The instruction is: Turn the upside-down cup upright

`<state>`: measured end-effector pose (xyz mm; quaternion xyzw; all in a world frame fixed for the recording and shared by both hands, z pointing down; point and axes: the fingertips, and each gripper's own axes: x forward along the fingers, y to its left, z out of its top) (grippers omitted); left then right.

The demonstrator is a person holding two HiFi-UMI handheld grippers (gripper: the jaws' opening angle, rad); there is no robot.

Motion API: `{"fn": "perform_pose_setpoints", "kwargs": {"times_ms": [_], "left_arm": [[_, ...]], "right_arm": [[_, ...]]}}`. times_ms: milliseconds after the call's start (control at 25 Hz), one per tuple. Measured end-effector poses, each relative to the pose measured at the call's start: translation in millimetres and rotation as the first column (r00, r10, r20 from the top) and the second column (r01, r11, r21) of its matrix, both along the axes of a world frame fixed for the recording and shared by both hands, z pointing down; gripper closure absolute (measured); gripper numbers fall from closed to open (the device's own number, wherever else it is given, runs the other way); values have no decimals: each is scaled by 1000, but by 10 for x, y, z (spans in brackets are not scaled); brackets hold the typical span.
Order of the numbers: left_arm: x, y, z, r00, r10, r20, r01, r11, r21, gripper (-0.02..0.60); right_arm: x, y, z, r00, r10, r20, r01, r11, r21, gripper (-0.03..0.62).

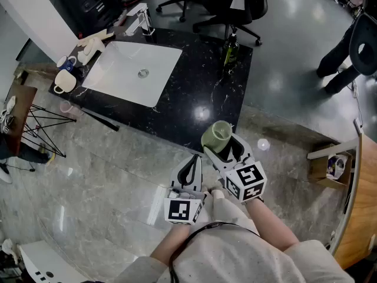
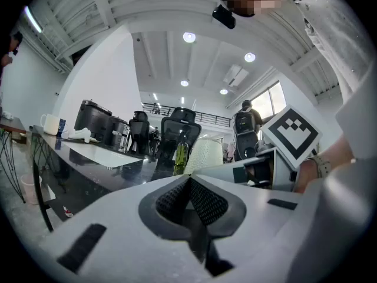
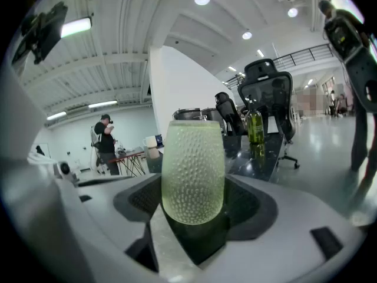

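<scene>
A pale green dimpled cup (image 1: 217, 135) sits between the jaws of my right gripper (image 1: 222, 146), just over the front edge of the black marble counter (image 1: 194, 93). From the head view I look into its open mouth, which faces up. In the right gripper view the cup (image 3: 193, 170) fills the gap, and the right gripper (image 3: 194, 200) is shut on its sides. My left gripper (image 1: 189, 168) hangs beside it at the left, shut and empty. In the left gripper view the left gripper (image 2: 188, 184) has its pads together, and the cup (image 2: 206, 155) stands ahead to the right.
A white sink (image 1: 132, 69) with a faucet (image 1: 141, 19) lies in the counter's left part. A green bottle (image 1: 231, 49) stands at its far right edge, mugs (image 1: 65, 81) at its left end. Office chairs (image 1: 230, 10) stand behind, a folding rack (image 1: 35, 122) at the left, a person (image 1: 347, 52) far right.
</scene>
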<state>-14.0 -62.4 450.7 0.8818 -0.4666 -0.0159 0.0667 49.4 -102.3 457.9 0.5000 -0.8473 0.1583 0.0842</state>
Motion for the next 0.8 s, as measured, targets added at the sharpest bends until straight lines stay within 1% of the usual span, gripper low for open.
{"fn": "perform_pose_setpoints", "kwargs": {"times_ms": [120,200,280,320,360,400,440,480,560,640,720,800], "left_arm": [[-33,31,-17,1000,-11,12,11,1000,3,577],[-83,44,-43,999,-30,25,30,999,15,577],[-165,44,-106,997,-65,43,64,997,31,577],[-208,47,-148,995,-85,49,83,996,35,577],[-252,53,-181,993,-100,55,98,994,38,577],[-298,59,-197,992,-111,65,108,993,44,577],[-343,67,-200,990,-120,73,117,992,50,577],[-382,78,-198,989,-129,74,126,991,51,577],[-440,108,-195,987,-145,67,142,989,42,577],[-483,135,-199,986,-156,63,154,987,40,577],[-519,156,-202,985,-164,62,161,986,40,577],[-541,175,-191,984,-169,61,167,985,35,577]], "right_arm": [[-71,67,-60,989,-1,150,14,996,-85,270],[-129,109,-99,968,11,252,24,990,-137,270],[-182,137,-116,934,38,355,34,981,-193,270],[-203,147,-119,911,56,409,40,974,-223,270],[-222,153,-126,878,79,471,49,966,-254,270],[-244,156,-140,834,105,541,65,957,-284,270],[-270,157,-156,778,133,614,87,945,-314,270],[-291,164,-156,714,168,680,111,931,-347,270],[-300,195,-86,578,268,771,152,892,-425,270],[-323,213,-44,435,349,830,201,861,-467,270],[-361,210,-56,291,401,868,252,844,-474,270],[-401,196,-92,151,444,883,297,832,-469,270]]}}
